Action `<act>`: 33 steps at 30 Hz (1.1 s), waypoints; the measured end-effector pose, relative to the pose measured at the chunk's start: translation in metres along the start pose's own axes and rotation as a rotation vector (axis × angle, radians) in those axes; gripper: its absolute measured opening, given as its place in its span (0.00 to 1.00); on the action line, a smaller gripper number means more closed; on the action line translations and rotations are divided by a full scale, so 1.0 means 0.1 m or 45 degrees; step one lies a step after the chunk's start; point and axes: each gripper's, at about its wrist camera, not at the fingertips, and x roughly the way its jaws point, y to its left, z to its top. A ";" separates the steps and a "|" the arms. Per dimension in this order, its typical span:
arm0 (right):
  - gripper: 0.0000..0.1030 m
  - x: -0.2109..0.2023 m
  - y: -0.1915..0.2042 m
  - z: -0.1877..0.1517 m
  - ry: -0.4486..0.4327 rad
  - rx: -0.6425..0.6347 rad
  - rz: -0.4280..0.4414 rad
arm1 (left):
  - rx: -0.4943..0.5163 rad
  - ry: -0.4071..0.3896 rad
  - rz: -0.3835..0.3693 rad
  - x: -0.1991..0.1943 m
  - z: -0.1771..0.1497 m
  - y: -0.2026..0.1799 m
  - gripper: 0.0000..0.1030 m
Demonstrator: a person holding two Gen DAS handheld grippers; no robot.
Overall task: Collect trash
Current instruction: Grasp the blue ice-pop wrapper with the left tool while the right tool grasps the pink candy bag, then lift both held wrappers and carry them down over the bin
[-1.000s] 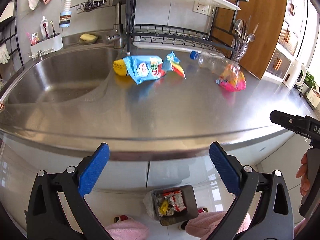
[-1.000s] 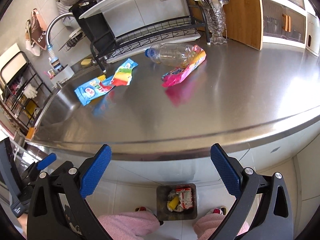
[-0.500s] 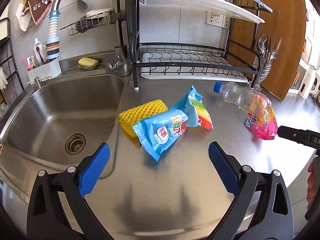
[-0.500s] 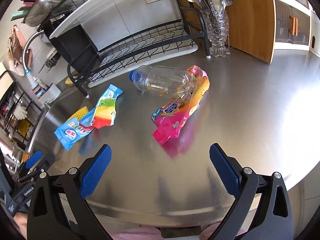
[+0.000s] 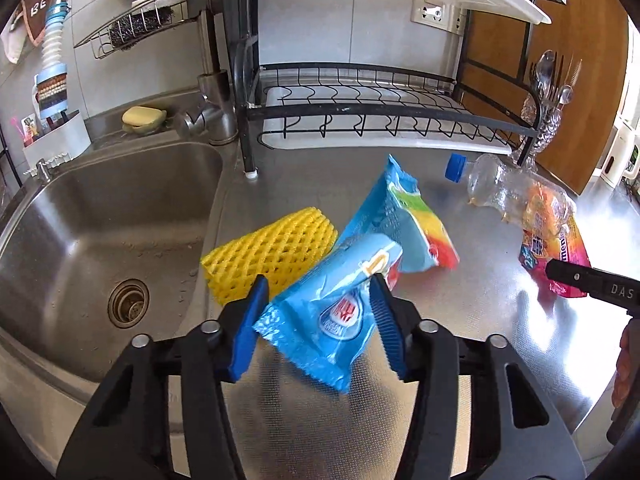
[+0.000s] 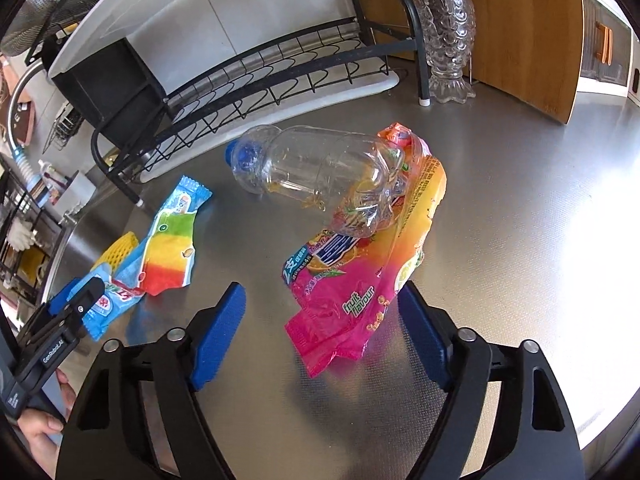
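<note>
My left gripper (image 5: 318, 300) is shut on a blue snack wrapper (image 5: 332, 312), pinching it between its blue pads. A yellow foam net (image 5: 268, 254) and a rainbow wrapper (image 5: 404, 224) lie just beyond it. My right gripper (image 6: 322, 328) is open, its pads on either side of a pink and orange candy wrapper (image 6: 360, 280), apart from it. A crushed clear bottle (image 6: 320, 176) with a blue cap rests on that wrapper's far end. The right wrist view also shows the left gripper (image 6: 76, 300) on the blue wrapper (image 6: 106, 306).
A steel sink (image 5: 100, 232) lies to the left of the steel counter (image 6: 520, 240). A black dish rack (image 5: 380, 112) stands at the back. A glass cutlery holder (image 6: 448, 40) and a wooden board (image 6: 532, 32) stand at the back right.
Both grippers moved forward over the counter. My left gripper closed on the blue wrapper. My right gripper narrowed around the pink wrapper.
</note>
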 end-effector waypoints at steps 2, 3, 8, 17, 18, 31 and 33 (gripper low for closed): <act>0.45 0.02 0.00 -0.01 -0.023 -0.020 -0.040 | 0.014 0.011 -0.007 0.03 -0.03 -0.02 0.30; 0.35 0.02 -0.01 -0.02 -0.024 -0.029 -0.061 | 0.019 0.014 -0.005 0.03 -0.04 -0.03 0.25; 0.14 -0.01 -0.04 -0.06 -0.030 -0.059 -0.071 | 0.048 0.003 -0.014 -0.03 -0.07 -0.13 0.07; 0.09 -0.45 -0.19 -0.14 -0.126 -0.053 -0.109 | 0.061 -0.060 -0.036 -0.43 -0.11 -0.36 0.03; 0.09 -0.51 -0.21 -0.13 -0.138 -0.049 -0.118 | 0.064 -0.067 -0.034 -0.48 -0.12 -0.40 0.03; 0.08 -1.11 -0.25 -0.61 -0.170 -0.056 -0.054 | 0.046 -0.066 -0.065 -1.11 -0.67 -0.63 0.03; 0.08 -1.20 -0.22 -0.72 -0.175 -0.069 -0.038 | 0.040 -0.073 -0.073 -1.23 -0.79 -0.65 0.03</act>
